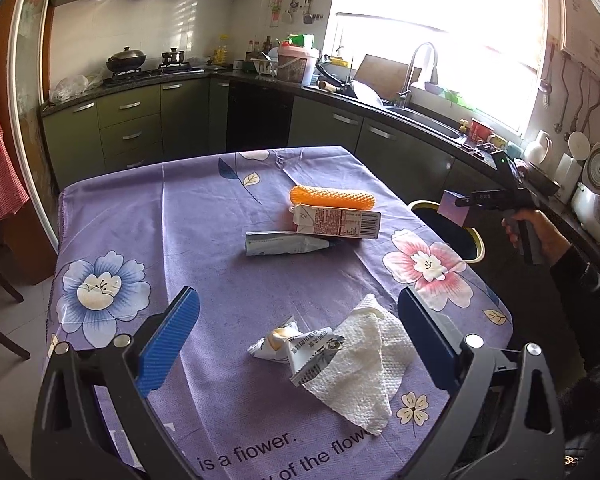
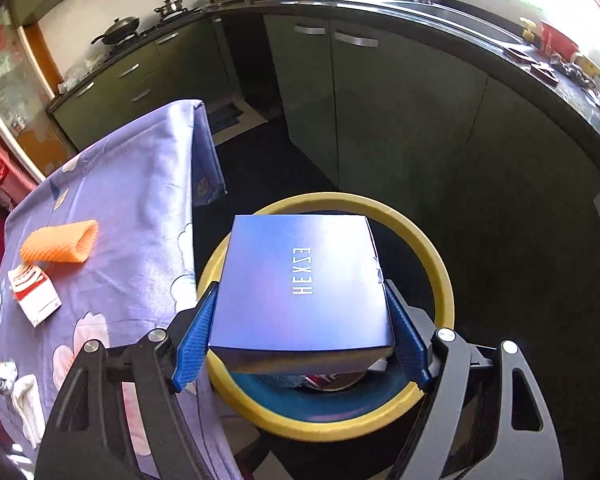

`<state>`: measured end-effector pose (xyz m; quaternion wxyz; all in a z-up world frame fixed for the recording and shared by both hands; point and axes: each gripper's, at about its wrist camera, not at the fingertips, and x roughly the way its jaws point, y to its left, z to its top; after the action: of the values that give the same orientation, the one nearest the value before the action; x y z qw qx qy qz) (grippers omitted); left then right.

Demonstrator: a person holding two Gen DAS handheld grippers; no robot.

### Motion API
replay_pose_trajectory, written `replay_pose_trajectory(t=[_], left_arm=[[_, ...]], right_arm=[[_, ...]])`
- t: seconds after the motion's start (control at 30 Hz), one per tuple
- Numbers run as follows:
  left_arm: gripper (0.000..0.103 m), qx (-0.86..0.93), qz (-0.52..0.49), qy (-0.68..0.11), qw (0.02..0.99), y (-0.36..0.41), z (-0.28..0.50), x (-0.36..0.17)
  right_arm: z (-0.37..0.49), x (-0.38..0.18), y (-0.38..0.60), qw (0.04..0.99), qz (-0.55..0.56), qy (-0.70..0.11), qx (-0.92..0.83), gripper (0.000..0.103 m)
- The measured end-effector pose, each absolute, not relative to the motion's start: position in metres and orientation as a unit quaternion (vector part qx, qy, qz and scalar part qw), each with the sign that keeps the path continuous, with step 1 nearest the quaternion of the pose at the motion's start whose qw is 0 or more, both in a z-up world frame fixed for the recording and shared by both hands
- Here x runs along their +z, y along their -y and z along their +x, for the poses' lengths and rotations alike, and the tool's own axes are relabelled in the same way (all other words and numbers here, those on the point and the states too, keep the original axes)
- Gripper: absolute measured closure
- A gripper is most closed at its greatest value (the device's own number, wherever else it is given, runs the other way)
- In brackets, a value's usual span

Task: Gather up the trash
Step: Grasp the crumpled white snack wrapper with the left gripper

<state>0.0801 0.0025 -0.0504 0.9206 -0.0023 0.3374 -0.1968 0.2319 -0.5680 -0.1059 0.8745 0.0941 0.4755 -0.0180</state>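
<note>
1. Left wrist view: the left gripper (image 1: 298,334) is hovering with fingers (image 1: 168,340) spread wide and empty above a crumpled wrapper (image 1: 300,350) and paper towel (image 1: 364,372) near the tabletop (image 1: 204,216) right edge. A carton (image 1: 336,222) and orange foam sleeve (image 1: 332,200) are lying toward the far edge.
2. Right wrist view: the right gripper (image 2: 300,320) is gripping a blue box (image 2: 300,284) above the yellow-rimmed trash bin (image 2: 440,276) beside the tabletop.
</note>
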Motion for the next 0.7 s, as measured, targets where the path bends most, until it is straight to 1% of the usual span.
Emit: replay_pose_trajectory(t=[0.17,0.23,0.3,0.47,0.7], left_arm=[[0.008,-0.205,0.017,-0.362,0.909,0.018,0.084,-0.061],[0.008,-0.202,0.025,-0.373,0.905,0.024,0.086,-0.067],[0.008,-0.197,0.031,-0.385,0.901,0.030,0.089,-0.072],[0.008,-0.191,0.039,-0.407,0.892,0.035,0.091,-0.086],[0.008,-0.165,-0.003,-0.451,0.877,0.031,0.108,-0.110]], right_arm=[[0.224,-0.104,0.585,0.880,0.149,-0.451,-0.022,0.024],[0.215,-0.100,0.581,0.882,0.154,-0.446,-0.009,0.023],[0.207,-0.096,0.573,0.885,0.152,-0.440,0.013,0.021],[0.185,-0.084,0.549,0.895,0.131,-0.423,0.059,0.020],[0.186,-0.072,0.520,0.901,0.099,-0.410,0.104,0.020]])
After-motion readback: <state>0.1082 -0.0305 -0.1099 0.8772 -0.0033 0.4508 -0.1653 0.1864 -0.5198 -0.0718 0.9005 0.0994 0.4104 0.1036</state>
